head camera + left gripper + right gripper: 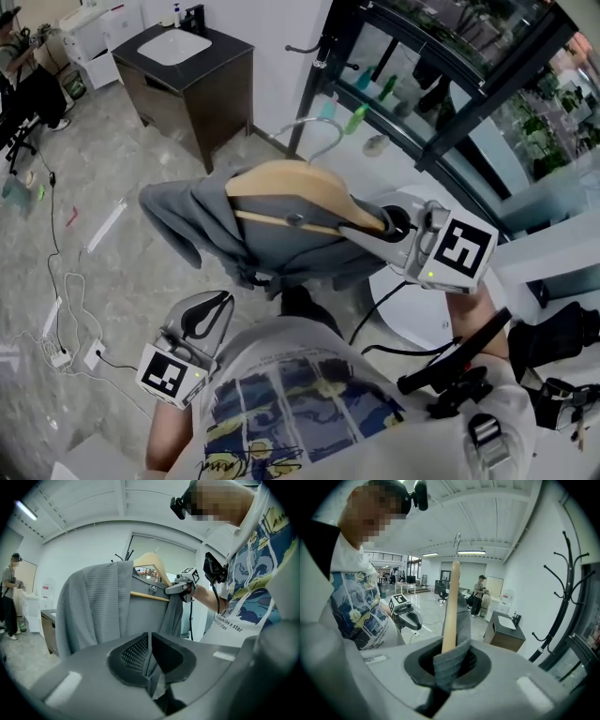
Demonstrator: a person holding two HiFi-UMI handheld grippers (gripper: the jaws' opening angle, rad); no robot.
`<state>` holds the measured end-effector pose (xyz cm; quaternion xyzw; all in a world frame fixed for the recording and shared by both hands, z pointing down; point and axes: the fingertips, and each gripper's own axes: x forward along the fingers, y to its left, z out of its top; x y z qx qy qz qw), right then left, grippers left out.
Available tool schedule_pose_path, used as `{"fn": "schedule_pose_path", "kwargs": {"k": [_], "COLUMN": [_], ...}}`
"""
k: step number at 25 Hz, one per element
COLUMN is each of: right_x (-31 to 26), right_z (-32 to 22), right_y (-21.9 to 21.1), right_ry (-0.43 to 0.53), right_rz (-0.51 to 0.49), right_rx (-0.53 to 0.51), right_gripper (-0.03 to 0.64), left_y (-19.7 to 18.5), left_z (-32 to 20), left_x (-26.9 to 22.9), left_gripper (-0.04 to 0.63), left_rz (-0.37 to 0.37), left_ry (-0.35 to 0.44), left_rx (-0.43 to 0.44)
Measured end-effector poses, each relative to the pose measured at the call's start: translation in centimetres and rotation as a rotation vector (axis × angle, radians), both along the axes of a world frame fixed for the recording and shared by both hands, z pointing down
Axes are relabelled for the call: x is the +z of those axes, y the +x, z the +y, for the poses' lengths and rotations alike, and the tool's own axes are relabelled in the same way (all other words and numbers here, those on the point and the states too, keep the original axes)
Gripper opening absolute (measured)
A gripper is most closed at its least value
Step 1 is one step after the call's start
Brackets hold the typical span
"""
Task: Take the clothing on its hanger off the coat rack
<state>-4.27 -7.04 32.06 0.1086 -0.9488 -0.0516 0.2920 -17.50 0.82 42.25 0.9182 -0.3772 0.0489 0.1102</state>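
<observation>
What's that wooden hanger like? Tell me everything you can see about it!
The hanger is pale, smooth wood with a curved top, a thin crossbar and a silvery wire hook. It is off the coat rack, its hook catching on nothing. A grey garment drapes over it. The right gripper has its jaws shut on one end, cloth and all.

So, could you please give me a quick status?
Right gripper shut on hanger end. Left gripper shut, empty. Grey clothing on hanger, clear of coat rack. Nothing blocking.
</observation>
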Motion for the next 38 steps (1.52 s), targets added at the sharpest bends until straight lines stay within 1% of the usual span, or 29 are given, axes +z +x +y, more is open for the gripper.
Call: {"fn": "schedule_pose_path", "kwargs": {"k": [9, 23, 38], "right_x": [0.1, 0.5, 0.7], "right_z": [0.4, 1.6, 1.5], "right_y": [0.1, 1.6, 2.2], "right_ry": [0.006, 0.011, 0.003], "right_rz": [-0.003, 0.001, 0.003], "right_rx": [-0.008, -0.012, -0.015], "right_gripper": [0.008, 0.008, 0.008], "left_y": [0.3, 1.9, 2.8], "left_z": [-0.2, 0.3, -0.2], "left_x": [-0.4, -0.6, -0.8], "left_gripper": [0.025, 0.02, 0.016], "left_rz": [-0.007, -0.017, -0.013], "left_ry": [0.011, 0.011, 0.005], "left_rx": [-0.003, 0.003, 0.018]}}
